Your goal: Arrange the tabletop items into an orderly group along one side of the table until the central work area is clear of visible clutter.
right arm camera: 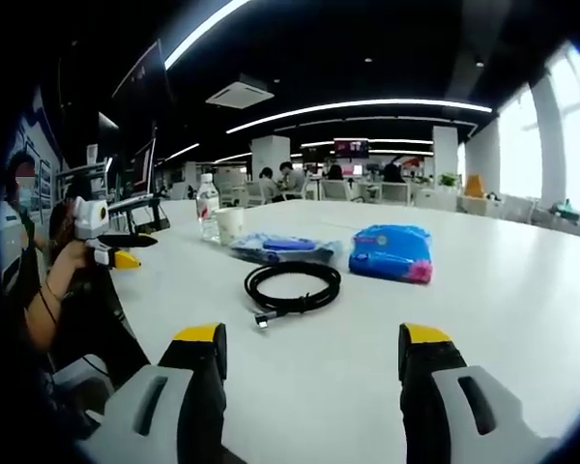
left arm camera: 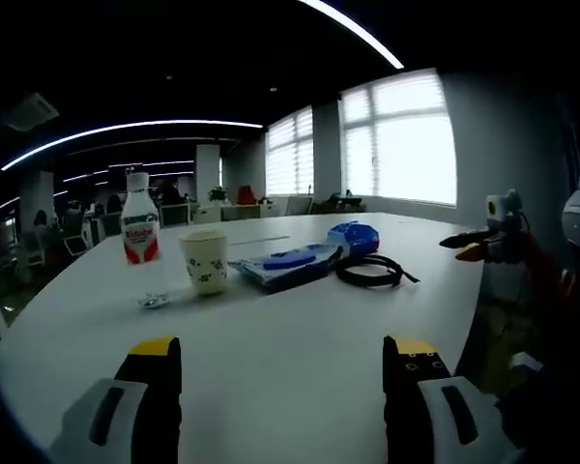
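- Both the left hand-held gripper (left arm camera: 282,372) and the right hand-held gripper (right arm camera: 311,360) are held with jaws spread wide, nothing between them, above the white desk (left arm camera: 300,329).
- A plastic bottle (left arm camera: 139,230), paper cup (left arm camera: 205,261), blue packet (right arm camera: 392,252), flat blue pouch (left arm camera: 288,263) and coiled black cable (right arm camera: 292,286) are seen grouped mid-desk.

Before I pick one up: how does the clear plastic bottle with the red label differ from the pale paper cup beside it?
The clear plastic bottle with the red label stands taller than the pale paper cup. The bottle is capped with a white lid; the cup is open at the top. The bottle is see-through with a red label; the cup is opaque with only faint markings. Both stand upright, close together on the white table.
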Available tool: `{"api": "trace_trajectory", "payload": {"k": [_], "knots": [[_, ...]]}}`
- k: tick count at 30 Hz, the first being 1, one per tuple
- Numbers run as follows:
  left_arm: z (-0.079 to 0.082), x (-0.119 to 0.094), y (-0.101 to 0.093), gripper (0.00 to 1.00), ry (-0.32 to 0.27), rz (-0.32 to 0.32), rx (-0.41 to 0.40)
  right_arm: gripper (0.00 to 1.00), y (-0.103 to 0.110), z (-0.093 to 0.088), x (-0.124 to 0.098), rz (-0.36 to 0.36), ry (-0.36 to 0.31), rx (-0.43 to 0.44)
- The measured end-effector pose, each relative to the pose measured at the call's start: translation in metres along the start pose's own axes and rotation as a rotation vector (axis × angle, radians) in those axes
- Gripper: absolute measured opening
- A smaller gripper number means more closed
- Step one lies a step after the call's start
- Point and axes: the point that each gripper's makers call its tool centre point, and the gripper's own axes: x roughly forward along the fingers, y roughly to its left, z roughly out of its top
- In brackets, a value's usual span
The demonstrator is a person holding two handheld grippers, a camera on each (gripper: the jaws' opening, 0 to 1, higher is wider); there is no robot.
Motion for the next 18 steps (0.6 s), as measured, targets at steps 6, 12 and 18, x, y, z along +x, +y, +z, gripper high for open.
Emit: {"api": "trace_trajectory", "payload": {"k": [6,12,18], "knots": [[0.002,0.001,0.0,0.85,-0.012,0.004,-0.011,0.68,0.002,0.002,0.002,0.009,-0.007,0.006],[0.006,0.0,0.002,0.85,-0.019,0.008,-0.016,0.67,-0.002,0.001,0.003,-0.003,0.003,0.005],[0.012,-0.004,0.007,0.85,-0.041,0.028,-0.019,0.65,-0.003,0.002,0.003,-0.005,0.003,0.01]]}}
